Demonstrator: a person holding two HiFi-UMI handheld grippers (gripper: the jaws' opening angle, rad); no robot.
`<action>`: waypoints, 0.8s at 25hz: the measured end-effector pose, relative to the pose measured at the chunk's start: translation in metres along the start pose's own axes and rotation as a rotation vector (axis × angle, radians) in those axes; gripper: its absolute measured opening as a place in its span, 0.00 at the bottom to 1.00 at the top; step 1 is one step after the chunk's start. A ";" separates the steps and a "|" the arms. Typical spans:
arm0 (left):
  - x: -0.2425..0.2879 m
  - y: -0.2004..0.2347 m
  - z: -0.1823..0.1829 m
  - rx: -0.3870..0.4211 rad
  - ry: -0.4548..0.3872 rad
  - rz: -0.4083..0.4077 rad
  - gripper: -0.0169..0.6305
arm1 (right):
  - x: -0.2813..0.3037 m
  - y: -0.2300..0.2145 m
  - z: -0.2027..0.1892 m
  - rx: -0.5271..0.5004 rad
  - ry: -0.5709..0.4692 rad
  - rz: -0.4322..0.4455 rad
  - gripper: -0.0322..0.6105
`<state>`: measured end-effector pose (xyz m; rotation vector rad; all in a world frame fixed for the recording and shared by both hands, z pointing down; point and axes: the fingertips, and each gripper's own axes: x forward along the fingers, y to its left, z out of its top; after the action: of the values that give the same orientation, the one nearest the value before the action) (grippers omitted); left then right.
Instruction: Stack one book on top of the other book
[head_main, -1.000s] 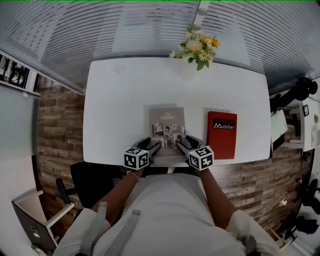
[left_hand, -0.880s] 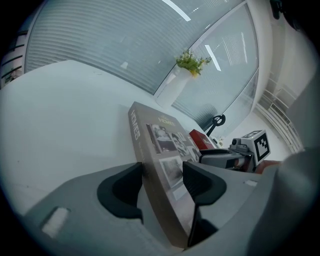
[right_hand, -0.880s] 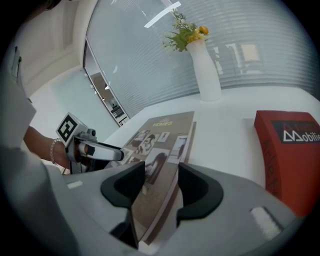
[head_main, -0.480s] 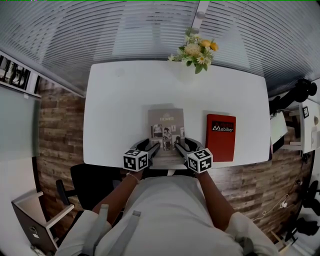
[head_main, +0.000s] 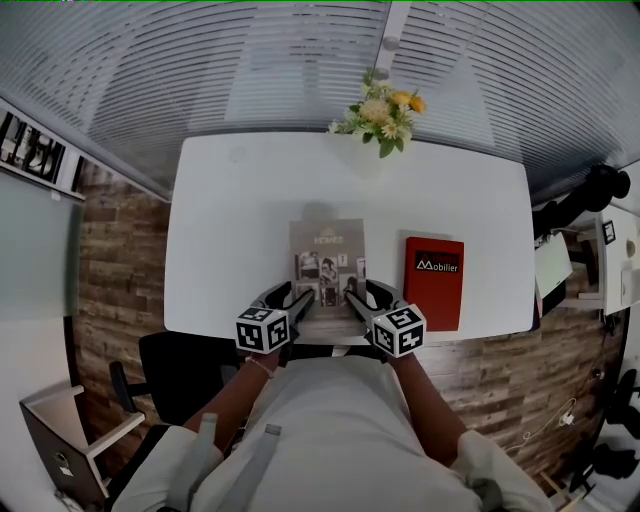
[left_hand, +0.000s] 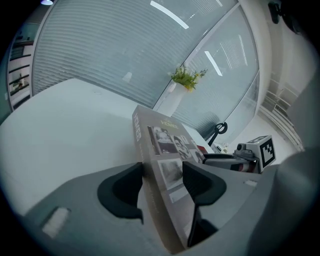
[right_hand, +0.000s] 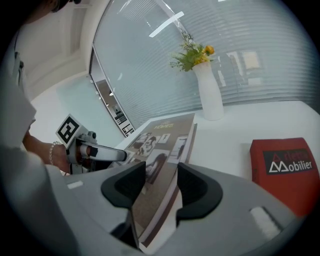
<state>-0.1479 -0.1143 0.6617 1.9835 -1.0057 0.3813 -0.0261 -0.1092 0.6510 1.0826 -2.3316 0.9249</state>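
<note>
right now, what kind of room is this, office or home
Probably an office or meeting room: a plain white table, slatted blinds along the wall behind it, and a vase of flowers.

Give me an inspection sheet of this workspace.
Surface: white table.
Job's things: grey book at the near edge, gripped at both near corners; red book flat to its right, apart from it.
Clutter: vase of flowers at the far edge.
Grippers: left gripper shut on the grey book; right gripper also shut on it, its jaws having just been closing.
Cables: nothing seen on the table.
Surroundings: blinds behind the table; wood floor; black chair.
</note>
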 end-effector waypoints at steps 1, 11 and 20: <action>-0.003 -0.004 0.005 0.004 -0.012 0.004 0.43 | -0.003 0.002 0.005 -0.003 -0.007 0.002 0.35; -0.021 -0.026 0.028 -0.002 -0.082 0.030 0.43 | -0.027 0.011 0.033 -0.028 -0.056 0.033 0.35; -0.008 -0.056 0.027 0.001 -0.085 0.011 0.43 | -0.054 -0.008 0.033 -0.007 -0.080 0.028 0.35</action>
<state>-0.1129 -0.1148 0.6097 2.0103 -1.0700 0.3062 0.0105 -0.1095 0.5989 1.1056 -2.4182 0.8992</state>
